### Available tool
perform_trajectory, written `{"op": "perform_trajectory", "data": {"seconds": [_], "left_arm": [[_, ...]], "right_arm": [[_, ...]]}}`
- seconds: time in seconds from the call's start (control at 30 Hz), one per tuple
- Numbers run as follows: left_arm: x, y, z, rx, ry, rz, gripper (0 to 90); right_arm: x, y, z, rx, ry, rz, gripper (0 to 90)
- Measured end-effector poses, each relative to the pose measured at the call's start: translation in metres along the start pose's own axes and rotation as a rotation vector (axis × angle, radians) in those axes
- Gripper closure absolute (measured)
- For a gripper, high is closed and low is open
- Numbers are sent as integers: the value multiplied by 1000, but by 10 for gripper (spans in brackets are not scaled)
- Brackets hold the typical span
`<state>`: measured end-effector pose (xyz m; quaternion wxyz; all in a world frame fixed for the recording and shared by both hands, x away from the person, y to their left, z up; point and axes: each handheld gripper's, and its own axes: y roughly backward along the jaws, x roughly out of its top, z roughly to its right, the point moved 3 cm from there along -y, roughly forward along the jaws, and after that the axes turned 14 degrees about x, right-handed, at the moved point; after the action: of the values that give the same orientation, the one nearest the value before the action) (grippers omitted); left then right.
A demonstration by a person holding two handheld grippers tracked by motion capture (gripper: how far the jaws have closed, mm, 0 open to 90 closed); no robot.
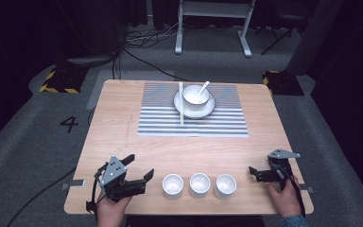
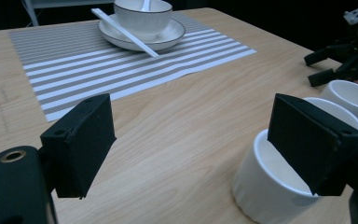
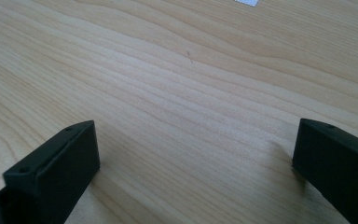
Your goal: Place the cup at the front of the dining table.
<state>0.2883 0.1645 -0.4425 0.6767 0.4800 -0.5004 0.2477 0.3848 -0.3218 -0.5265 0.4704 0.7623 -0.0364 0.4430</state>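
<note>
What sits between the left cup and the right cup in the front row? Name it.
One more white cup, the middle cup, stands between the left cup and the right cup, all three apart from each other along the table's near edge. The high view shows it.

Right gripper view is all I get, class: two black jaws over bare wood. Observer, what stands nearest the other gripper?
Observer: Three white cups stand in a row along the near edge. The leftmost cup is nearest the left gripper.
Operator: Is it holding that cup?
Observer: No. Its jaws stand open beside the cup, with only bare table between them.
Operator: What lies farther out?
Observer: A striped placemat carries a plate with a bowl on it. A spoon sits in the bowl and chopsticks lie across the plate's rim.
</note>
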Motion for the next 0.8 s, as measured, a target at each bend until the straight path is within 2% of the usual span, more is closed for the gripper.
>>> {"op": "perform_trajectory", "data": {"seconds": [0.13,0.33,0.5,0.53,0.63,0.8], "left_arm": [[2,-1,15,-38,-1,11,139],[2,-5,37,-89,-37,-4,139],[2,-6,51,-116,-42,-2,139],[2,-6,53,-119,-54,-1,139],[2,-9,61,-99,-78,-10,136],[-4,-16,70,-53,-53,-31,106]], "right_arm": [[0,0,0,0,0,0,6],[0,0,0,0,0,0,6],[0,0,0,0,0,0,6],[0,0,0,0,0,0,6],[0,0,0,1,0,0,6],[0,0,0,0,0,0,6]]}}
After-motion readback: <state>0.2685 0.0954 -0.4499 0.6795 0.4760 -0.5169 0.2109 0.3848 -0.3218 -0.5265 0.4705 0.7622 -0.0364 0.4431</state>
